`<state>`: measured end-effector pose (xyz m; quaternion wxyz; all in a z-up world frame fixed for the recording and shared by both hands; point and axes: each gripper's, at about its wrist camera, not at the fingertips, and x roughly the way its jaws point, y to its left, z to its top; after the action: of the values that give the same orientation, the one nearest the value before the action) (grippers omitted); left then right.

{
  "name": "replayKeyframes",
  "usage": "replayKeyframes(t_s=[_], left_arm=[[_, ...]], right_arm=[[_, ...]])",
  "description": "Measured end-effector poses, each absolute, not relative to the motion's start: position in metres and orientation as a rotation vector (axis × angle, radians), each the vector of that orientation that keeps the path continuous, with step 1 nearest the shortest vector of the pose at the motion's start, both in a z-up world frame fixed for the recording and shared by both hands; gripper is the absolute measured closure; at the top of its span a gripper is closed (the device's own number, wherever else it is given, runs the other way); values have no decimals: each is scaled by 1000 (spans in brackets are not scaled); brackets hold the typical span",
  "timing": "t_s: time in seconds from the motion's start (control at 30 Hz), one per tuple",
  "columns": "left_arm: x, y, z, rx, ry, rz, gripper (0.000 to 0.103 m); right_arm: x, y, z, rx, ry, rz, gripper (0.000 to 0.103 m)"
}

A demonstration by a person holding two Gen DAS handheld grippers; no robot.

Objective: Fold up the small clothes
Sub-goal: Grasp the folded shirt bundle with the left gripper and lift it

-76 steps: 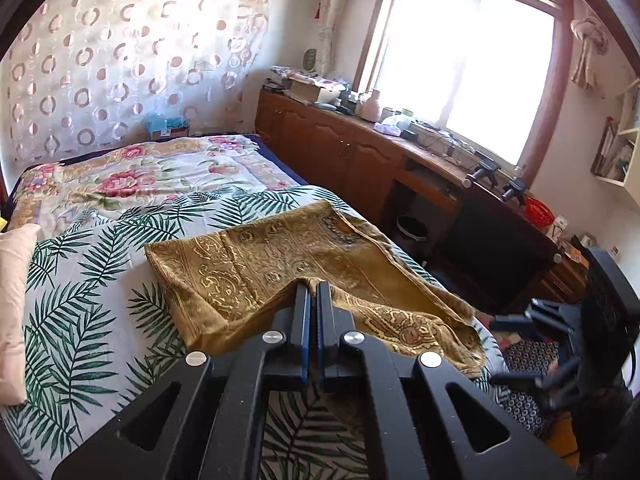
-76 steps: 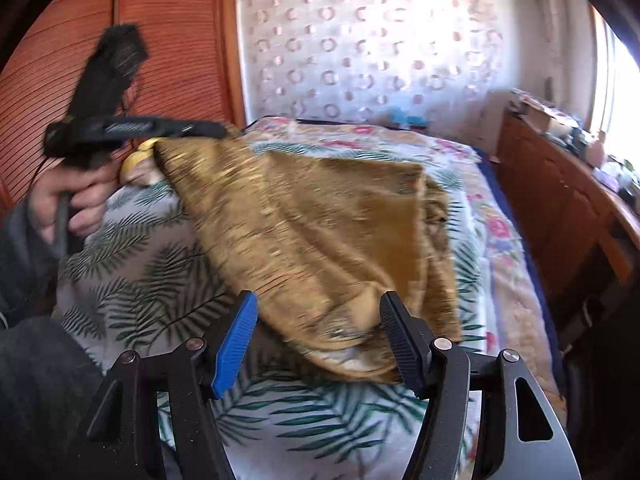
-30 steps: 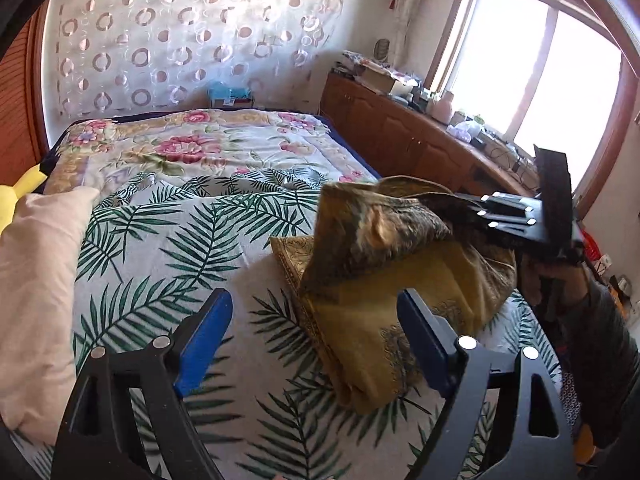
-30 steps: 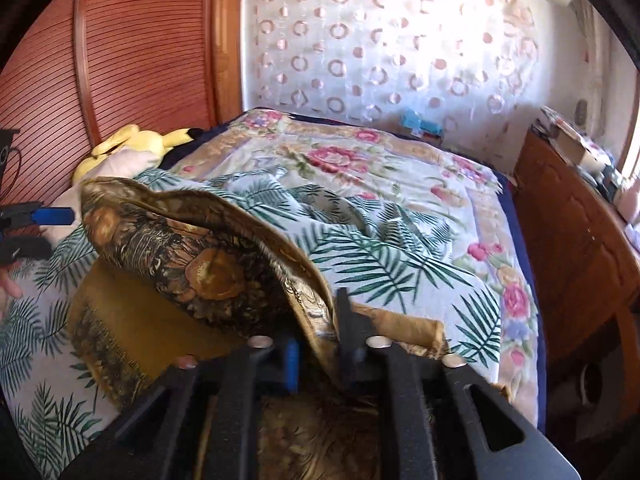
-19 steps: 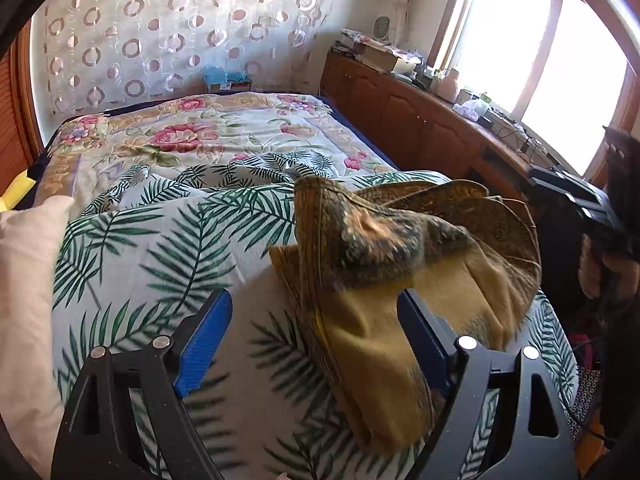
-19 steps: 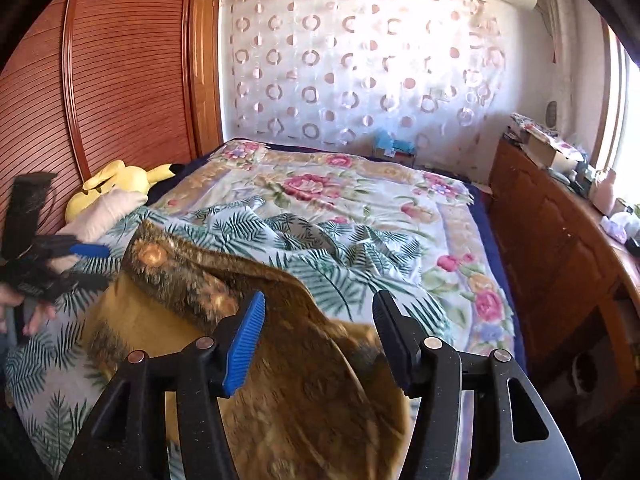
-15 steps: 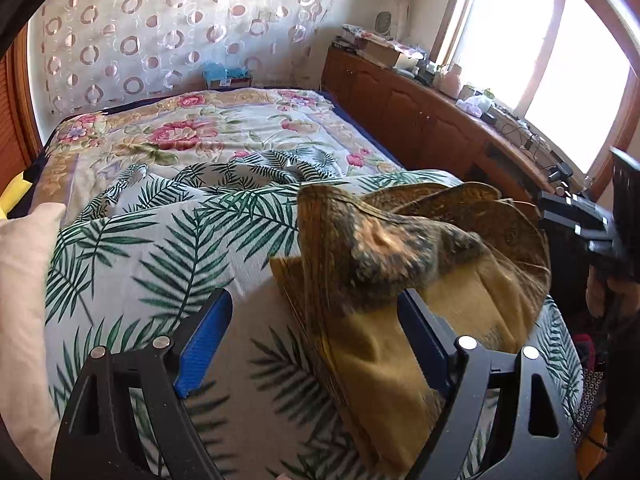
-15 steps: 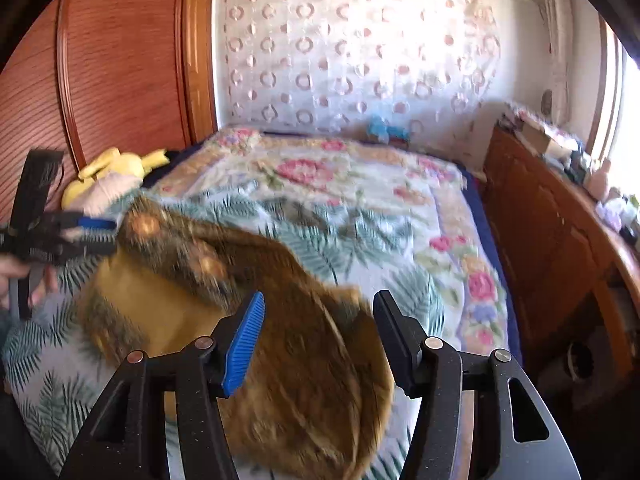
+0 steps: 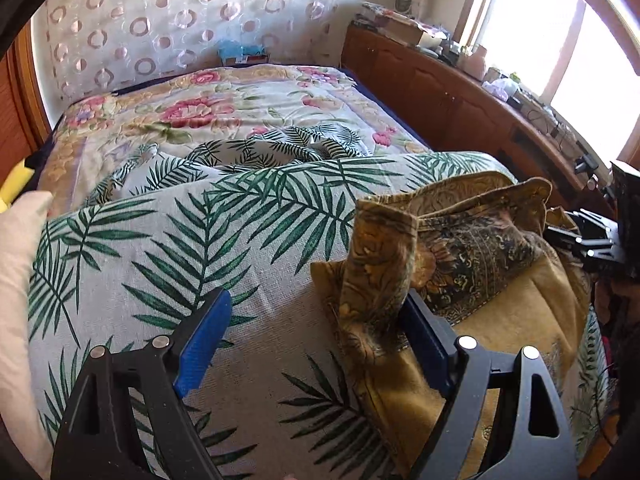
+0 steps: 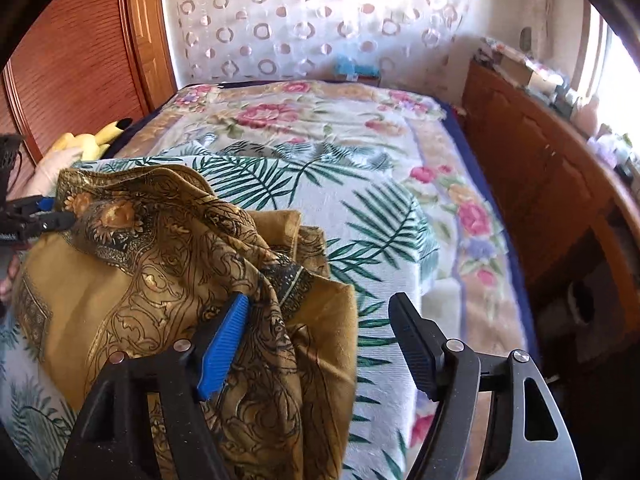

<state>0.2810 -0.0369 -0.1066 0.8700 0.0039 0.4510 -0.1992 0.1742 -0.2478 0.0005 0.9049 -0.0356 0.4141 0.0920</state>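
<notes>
Pillow in pale cream point(image 9: 16, 280) sits at 9 o'clock on the palm-leaf bedspread point(image 9: 160, 248), wooden cabinets point(image 9: 440, 92) along 2 o'clock. Plenty of free bed toward 12. Left hand-held gripper point(image 9: 316, 344) is released wide; right hand-held gripper point(image 10: 320, 344) is opening, gripping nothing. Rumpled mustard-gold patterned cloth point(image 9: 460, 248) lies half-folded at 3 o'clock, brushing one finger.

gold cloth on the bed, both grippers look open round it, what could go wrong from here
1. The gold cloth lies rumpled, one corner standing up; closing now could pinch several layers and likely spoil the fold.
2. The right gripper jaws are opening, yet fabric drapes over its blue finger; pulling away may drag the cloth.
3. The cloth sits near the edge of the bed, so a tug could slide it off.
</notes>
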Motion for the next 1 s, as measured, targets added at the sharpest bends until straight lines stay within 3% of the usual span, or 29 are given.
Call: replayKeyframes(t_s=[0.1,0.3,0.47,0.53,0.57,0.6,0.67,0.73,0.77,0.83,1.0], left_arm=[[281,-41,-107,41,942,-412,18],[276,-53,-111,130,925,-403,7],[277,-49,-109,109,922,-411,7],[277,-48,-107,94,928,-425,8],[277,-48,-107,80,924,-444,12],[276,-48,-105,65,917,-461,21],[275,-45,-103,32,910,-489,42],[276,-47,-103,-18,926,-558,73],[276,-47,-102,-32,923,-564,75],[274,-46,-99,-46,915,-576,90],[260,-40,-76,-80,842,-598,93]], right_arm=[[180,-255,-3,-18,878,236,29],[181,-247,-3,-60,875,289,30],[181,-245,-7,-79,868,326,49],[183,-247,-10,-77,867,334,63],[183,-249,-9,-74,863,333,68],[185,-251,-10,-65,859,337,78],[184,-254,-9,-49,849,336,84],[181,-251,-8,-53,835,310,87],[178,-246,-8,-78,821,296,87],[172,-241,-1,-99,782,277,88],[154,-231,25,-117,683,288,89]])
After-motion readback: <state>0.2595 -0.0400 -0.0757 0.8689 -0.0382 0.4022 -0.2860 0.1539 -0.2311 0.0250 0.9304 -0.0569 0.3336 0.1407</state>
